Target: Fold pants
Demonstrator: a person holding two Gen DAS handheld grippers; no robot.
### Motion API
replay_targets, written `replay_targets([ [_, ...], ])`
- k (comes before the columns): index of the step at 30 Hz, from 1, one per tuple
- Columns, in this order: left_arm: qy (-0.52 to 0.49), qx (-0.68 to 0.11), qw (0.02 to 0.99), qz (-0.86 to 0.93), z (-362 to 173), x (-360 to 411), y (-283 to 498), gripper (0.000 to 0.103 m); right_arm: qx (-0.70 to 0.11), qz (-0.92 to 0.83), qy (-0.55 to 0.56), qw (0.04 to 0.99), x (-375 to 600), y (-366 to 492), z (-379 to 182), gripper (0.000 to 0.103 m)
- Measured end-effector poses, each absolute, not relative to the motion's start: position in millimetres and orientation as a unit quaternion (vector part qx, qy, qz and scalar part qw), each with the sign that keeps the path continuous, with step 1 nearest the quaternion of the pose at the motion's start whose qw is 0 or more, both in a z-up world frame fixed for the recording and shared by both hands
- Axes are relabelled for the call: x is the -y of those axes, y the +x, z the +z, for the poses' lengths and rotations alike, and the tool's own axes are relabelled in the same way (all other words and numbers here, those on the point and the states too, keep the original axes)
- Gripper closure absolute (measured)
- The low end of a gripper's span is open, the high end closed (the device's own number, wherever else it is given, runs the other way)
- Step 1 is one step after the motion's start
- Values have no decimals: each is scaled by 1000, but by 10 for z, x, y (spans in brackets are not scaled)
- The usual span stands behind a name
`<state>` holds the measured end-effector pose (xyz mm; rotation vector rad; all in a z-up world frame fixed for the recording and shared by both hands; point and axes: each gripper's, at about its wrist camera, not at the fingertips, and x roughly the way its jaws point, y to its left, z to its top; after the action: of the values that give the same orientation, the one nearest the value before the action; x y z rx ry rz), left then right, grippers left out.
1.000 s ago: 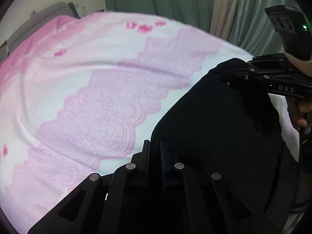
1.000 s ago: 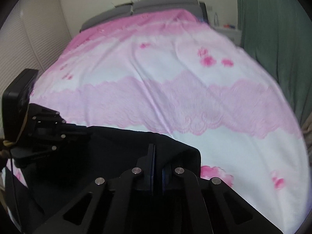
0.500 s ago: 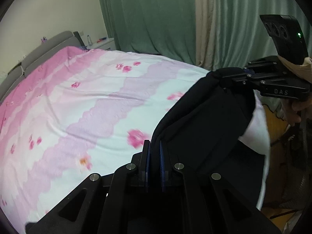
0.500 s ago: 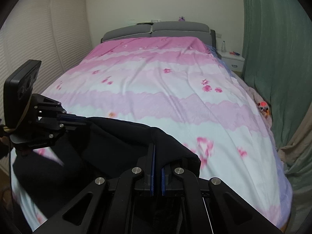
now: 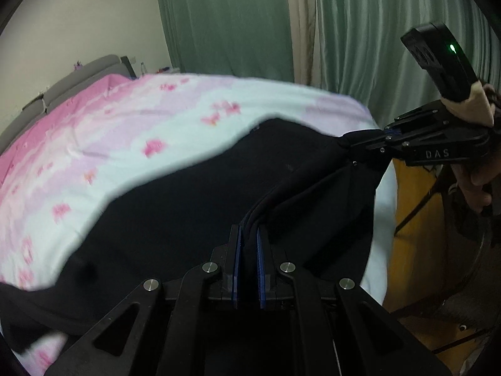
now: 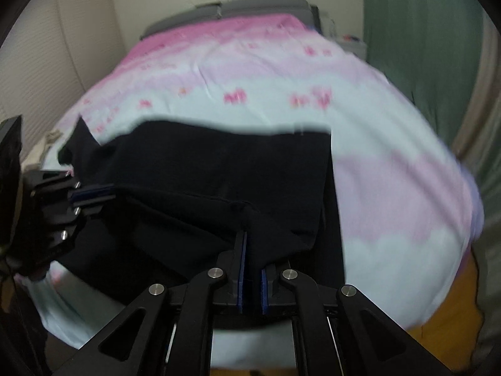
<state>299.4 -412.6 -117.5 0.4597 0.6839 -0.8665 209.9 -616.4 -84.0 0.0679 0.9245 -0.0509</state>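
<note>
Plainly, both tools have hold of the garment: the left hand-held gripper (image 5: 249,244) is clamped narrow on a bunched edge of the black pants (image 5: 194,194), and the right hand-held gripper (image 6: 251,250) is pinched just as tight on another part of the same near edge, cloth standing up between its blue pads. The pants lie spread over the foot end of the bed (image 6: 391,188), on the pink-and-white floral bedspread (image 5: 125,144), with the far part flat and the near edge lifted and stretched between the two grips. To do this step well, I judge the two hands should travel together at an even height, with the held edge taut but not yanked, so the fabric lays down smooth instead of rippling — and both grips ought to let go only once the edge sits square on the layer below. On the left side a loose corner of cloth pokes out past the rest; it may need straightening, or the fold will come out crooked. Around the bed stand green curtains (image 5: 235,22), a grey headboard (image 6: 260,6) at the far end, and a white louvred door (image 6: 34,72) along one wall. Nothing lies on the bedspread in the path, though the bed's edge is near, so slack cloth could slide off toward the wooden floor (image 6: 454,313).
</note>
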Motion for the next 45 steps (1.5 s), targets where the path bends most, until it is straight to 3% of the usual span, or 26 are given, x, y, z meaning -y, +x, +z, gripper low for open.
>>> replay_targets([
  [2,212,-336,825,-402,-1411,4082,2896,92,-455,-29,35,889,6117,2025,-1013,95],
  [6,207,-360,820,-394,-1714,4039,2773,92,-470,-55,63,878,6098,1852,-1350,80],
  [9,211,-343,829,-387,-1779,4034,2676,92,-470,-91,61,876,6099,1825,-1359,62],
  [10,212,-337,833,-385,-1783,4041,2644,92,-465,-114,57,876,6100,1814,-1336,49],
  [11,212,-332,836,-382,-1783,4045,2625,91,-466,-127,56,874,6099,1803,-1336,43],
  [14,201,-330,844,-373,-1740,4018,2617,89,-467,-151,85,867,6096,1748,-1327,43],
  [17,178,-324,852,-372,-1577,3903,2602,77,-439,-180,127,871,6023,1555,-1208,43],
  [19,167,-316,856,-373,-1465,3802,2541,63,-411,-197,166,875,5976,1400,-1101,43],
  [21,157,-305,862,-372,-1340,3713,2468,47,-384,-211,210,874,5928,1271,-1023,34],
  [23,151,-296,866,-374,-1234,3607,2407,47,-359,-230,254,868,5879,1176,-988,23],
  [25,155,-287,870,-368,-1186,3531,2378,47,-349,-247,297,854,5825,1147,-1014,22],
  [34,127,-320,885,-315,-1238,3410,2840,46,-324,-260,507,755,5839,1487,-1500,22],
  [37,118,-322,888,-307,-1228,3374,2944,46,-325,-273,532,733,5854,1604,-1620,24],
  [39,112,-324,889,-303,-1211,3371,2994,46,-318,-282,535,730,5882,1629,-1674,43],
  [41,108,-322,890,-304,-1189,3378,3010,46,-308,-280,534,736,5927,1621,-1663,84],
  [45,100,-320,889,-313,-1137,3498,3043,46,-298,-269,461,792,6047,1730,-1371,95],
])
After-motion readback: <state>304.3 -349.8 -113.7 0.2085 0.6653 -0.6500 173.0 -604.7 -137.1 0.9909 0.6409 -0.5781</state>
